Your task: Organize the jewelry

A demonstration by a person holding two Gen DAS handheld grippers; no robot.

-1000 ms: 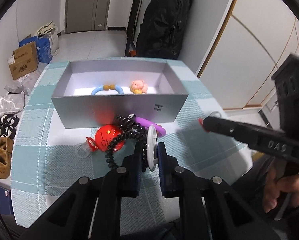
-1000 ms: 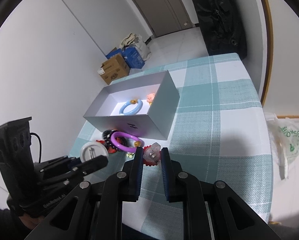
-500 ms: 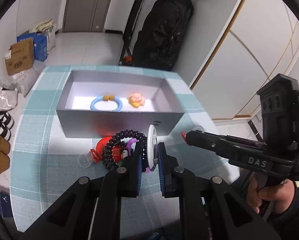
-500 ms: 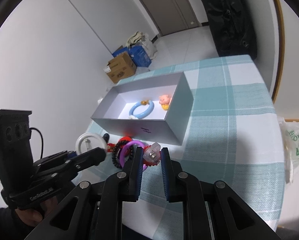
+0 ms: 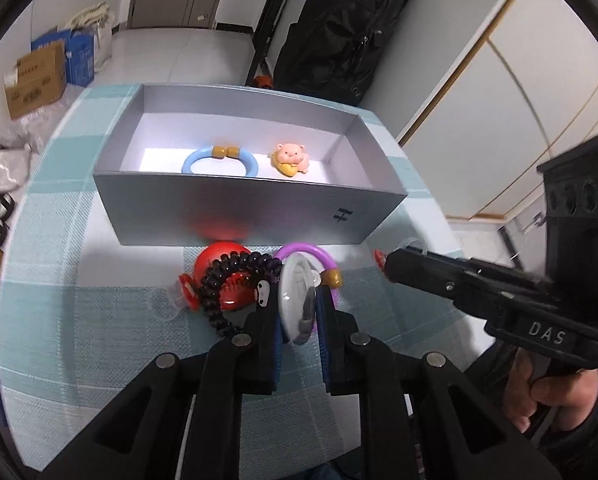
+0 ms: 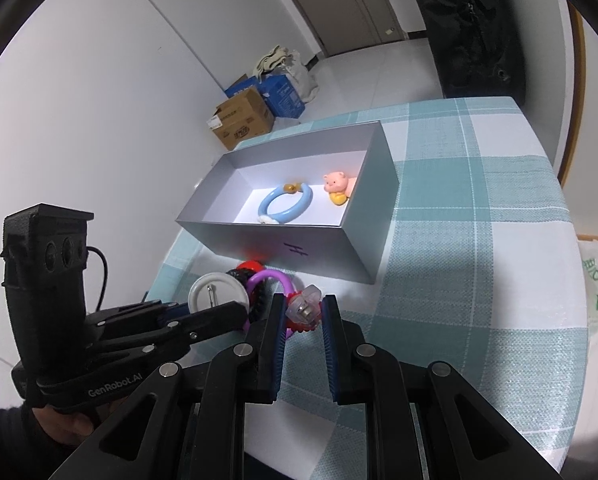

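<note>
In the left wrist view my left gripper (image 5: pixel 299 300) is shut on a white round badge (image 5: pixel 297 300), held on edge above the table. The right wrist view has my right gripper (image 6: pixel 303 310) shut on a small clear trinket with a red frill (image 6: pixel 304 309). An open grey box (image 5: pixel 251 208) stands just beyond, holding a blue bracelet (image 5: pixel 219 160) and a pink pig charm (image 5: pixel 291 158). In front of the box lie a red badge (image 5: pixel 223 272), a black spiral hair tie (image 5: pixel 219 284) and a purple bracelet (image 5: pixel 307 254). Both grippers hover over this pile.
The table wears a teal and white checked cloth (image 6: pixel 479 264) and drops off close on the right. Cardboard boxes (image 6: pixel 241 122) and bags sit on the floor beyond it. A black backpack (image 5: pixel 339 28) leans against the wall behind the box.
Both grippers have drifted a little towards the box, each keeping its item. The white badge has turned slightly between the left fingers.
</note>
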